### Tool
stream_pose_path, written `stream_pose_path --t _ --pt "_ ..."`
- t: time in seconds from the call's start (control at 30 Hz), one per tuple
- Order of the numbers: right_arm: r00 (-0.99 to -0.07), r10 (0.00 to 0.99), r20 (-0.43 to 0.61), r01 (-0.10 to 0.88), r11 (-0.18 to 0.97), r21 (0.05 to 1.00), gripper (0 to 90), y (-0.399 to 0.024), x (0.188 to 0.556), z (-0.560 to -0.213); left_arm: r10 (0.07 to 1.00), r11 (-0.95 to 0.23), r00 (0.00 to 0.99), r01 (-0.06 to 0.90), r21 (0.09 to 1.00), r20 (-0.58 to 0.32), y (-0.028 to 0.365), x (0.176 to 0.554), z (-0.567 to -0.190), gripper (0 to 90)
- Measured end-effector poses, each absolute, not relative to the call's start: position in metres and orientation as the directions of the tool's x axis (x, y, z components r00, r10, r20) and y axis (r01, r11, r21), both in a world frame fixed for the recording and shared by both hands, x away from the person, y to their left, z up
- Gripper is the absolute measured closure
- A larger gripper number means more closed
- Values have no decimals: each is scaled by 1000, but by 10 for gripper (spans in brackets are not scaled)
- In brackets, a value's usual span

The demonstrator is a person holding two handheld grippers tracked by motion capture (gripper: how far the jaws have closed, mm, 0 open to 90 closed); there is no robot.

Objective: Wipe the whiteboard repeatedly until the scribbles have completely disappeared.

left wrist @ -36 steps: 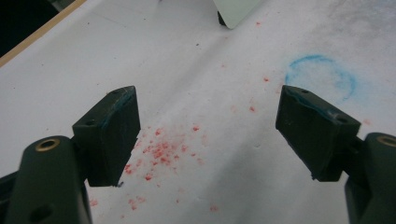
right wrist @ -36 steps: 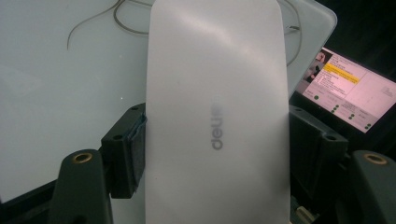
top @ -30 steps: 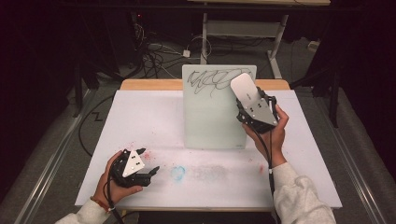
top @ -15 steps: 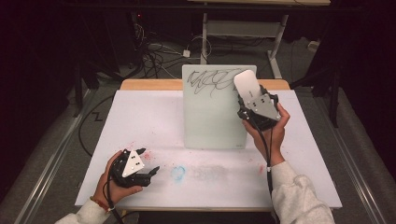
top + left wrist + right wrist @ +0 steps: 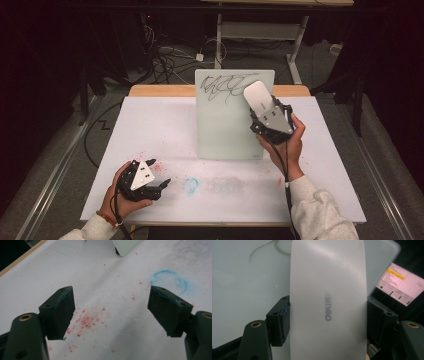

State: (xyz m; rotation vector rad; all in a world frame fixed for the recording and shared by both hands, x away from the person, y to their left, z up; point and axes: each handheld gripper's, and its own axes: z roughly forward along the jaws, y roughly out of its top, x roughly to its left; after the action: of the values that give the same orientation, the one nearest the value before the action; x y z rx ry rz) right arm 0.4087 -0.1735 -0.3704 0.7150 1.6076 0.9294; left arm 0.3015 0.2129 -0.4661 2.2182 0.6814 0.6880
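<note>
Two hand-held grippers are working over a white-covered table [image 5: 150, 130] in the high view. The right gripper [image 5: 264, 107] is holding a white whiteboard eraser [image 5: 257, 95] against the upper right part of a small whiteboard [image 5: 225, 130], which is leaning upright near the table's far edge and bearing a black scribble [image 5: 225, 85] along its top. The eraser is lying just at the right end of that scribble. The left gripper [image 5: 160, 186] is resting low at the near left of the table, well apart from the board, beside a blue ring mark [image 5: 190, 185] and red specks [image 5: 152, 165] on the cover.

Left gripper view: the two black jaws are standing wide apart with nothing between them. Red specks [image 5: 86, 320] are lying on the white cover between the jaws, the blue ring mark [image 5: 170, 281] is showing beyond the right-hand jaw, and a lower corner of the whiteboard [image 5: 125, 246] is entering at the top edge.

Right gripper view: the jaws are clamping the whiteboard eraser [image 5: 328, 300] by its two long sides. Its back, bearing grey "deli" lettering, is facing the camera. The whiteboard [image 5: 242, 290] is standing behind it, and a lit monitor screen [image 5: 398, 283] is glowing at the right.
</note>
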Motion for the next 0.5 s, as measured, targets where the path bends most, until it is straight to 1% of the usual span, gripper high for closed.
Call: stream_pose_path --t 0.07,0.13,0.2,0.3,0.5 --pt "-192 863 -468 -12 475 880 309 -183 411 -363 639 -612 721 265 746 269 213 302 -466 211" --pt "-170 892 -419 -1 425 905 309 -194 414 -355 639 -612 721 264 746 269 213 302 -466 211" --pt "-159 904 -396 5 402 916 309 -200 414 -352 638 -613 721 264 745 270 213 302 -466 211" --pt "-171 907 -385 18 394 919 309 -203 414 -355 637 -615 722 264 743 271 212 302 -466 211" --pt "-213 887 -409 32 425 905 309 -196 409 -369 634 -618 725 263 741 271 211 302 -466 211"
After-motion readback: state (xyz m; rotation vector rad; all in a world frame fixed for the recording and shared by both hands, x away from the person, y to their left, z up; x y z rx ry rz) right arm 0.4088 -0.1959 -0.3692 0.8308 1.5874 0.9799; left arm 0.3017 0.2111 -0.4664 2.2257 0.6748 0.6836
